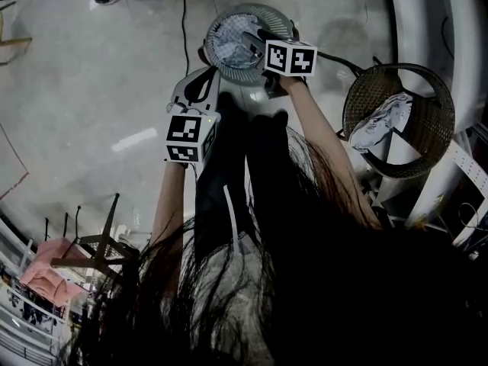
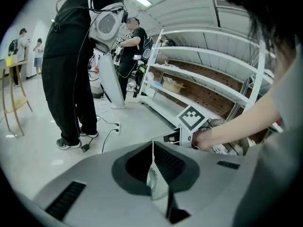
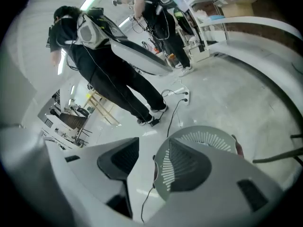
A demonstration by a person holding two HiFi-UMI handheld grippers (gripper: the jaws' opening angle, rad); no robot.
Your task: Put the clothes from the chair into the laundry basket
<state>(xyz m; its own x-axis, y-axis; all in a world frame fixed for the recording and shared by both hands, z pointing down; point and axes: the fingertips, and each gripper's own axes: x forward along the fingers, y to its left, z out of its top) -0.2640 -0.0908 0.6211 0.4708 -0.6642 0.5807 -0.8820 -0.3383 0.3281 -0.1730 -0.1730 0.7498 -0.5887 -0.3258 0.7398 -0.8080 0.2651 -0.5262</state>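
The right gripper (image 1: 255, 43) hangs over the basket (image 1: 263, 10), fingers apart with nothing between them. A bluish cloth (image 1: 229, 40) lies inside the basket. The left gripper (image 1: 200, 86) is just beside the basket, fingers together, holding nothing. White clothes (image 1: 381, 124) lie in the wicker chair (image 1: 441, 109), well apart from both grippers.

A black cable (image 1: 184, 21) trails over the grey floor (image 1: 91, 90). White shelves (image 2: 208, 79) line the wall. A person in black (image 2: 71, 79) stands near them, with another (image 2: 130, 46) just beside the rack. A power strip (image 3: 182, 92) lies by their feet.
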